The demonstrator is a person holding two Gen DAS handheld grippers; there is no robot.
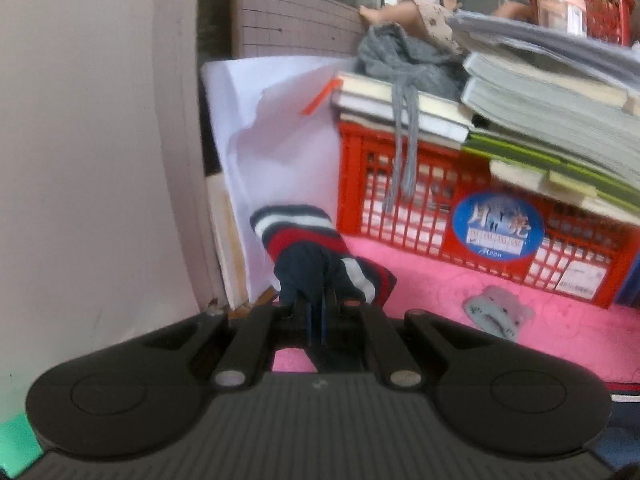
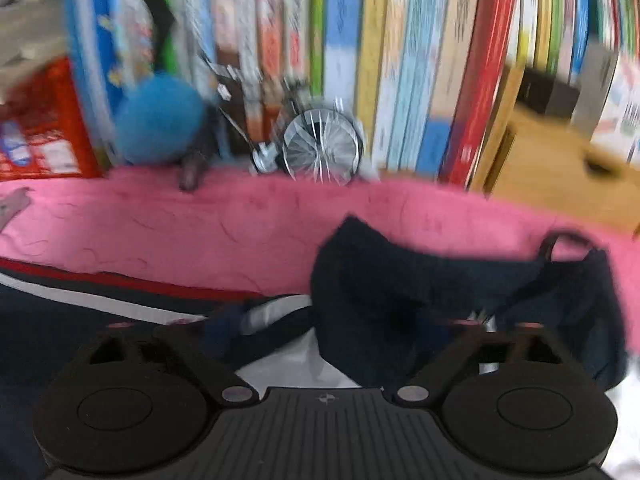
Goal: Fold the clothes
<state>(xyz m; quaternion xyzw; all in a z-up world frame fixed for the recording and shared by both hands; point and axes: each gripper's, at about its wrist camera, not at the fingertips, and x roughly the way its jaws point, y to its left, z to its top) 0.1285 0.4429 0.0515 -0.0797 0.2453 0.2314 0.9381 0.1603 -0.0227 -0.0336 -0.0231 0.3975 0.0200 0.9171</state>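
My left gripper [image 1: 318, 304] pinches the striped sleeve [image 1: 316, 248], lifted ahead over the pink cover [image 1: 440, 280]. My right gripper [image 2: 320, 328] gapes, dark cloth [image 2: 400, 288] lying just ahead between its fingers.

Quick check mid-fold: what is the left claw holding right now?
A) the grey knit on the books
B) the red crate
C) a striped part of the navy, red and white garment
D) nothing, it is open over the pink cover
C: the left claw is shut on the striped garment, which sticks up from its tips above the pink cover.
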